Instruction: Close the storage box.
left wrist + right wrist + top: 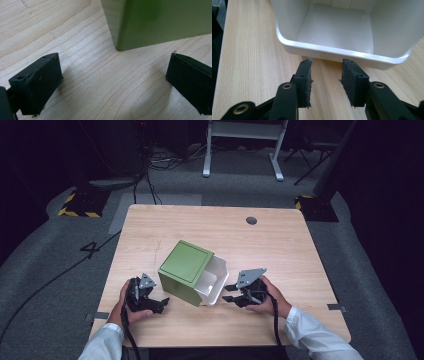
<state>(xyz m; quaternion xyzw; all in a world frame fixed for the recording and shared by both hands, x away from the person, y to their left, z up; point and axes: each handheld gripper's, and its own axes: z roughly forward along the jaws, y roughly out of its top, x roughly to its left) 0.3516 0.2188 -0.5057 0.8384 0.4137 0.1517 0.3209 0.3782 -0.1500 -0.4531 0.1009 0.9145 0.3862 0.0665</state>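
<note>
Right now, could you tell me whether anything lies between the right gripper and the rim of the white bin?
Nothing visible does. In the right gripper view, the right gripper is open, its jaws just short of the white bin, with bare table between them. The green shell sits on the bin's far side.

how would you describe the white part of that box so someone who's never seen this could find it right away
Start at the wooden table and find the green box lying near its middle. The white bin sticks out of the box's open end, facing the right gripper. It is glossy white with rounded corners, and its visible interior looks empty.
</note>
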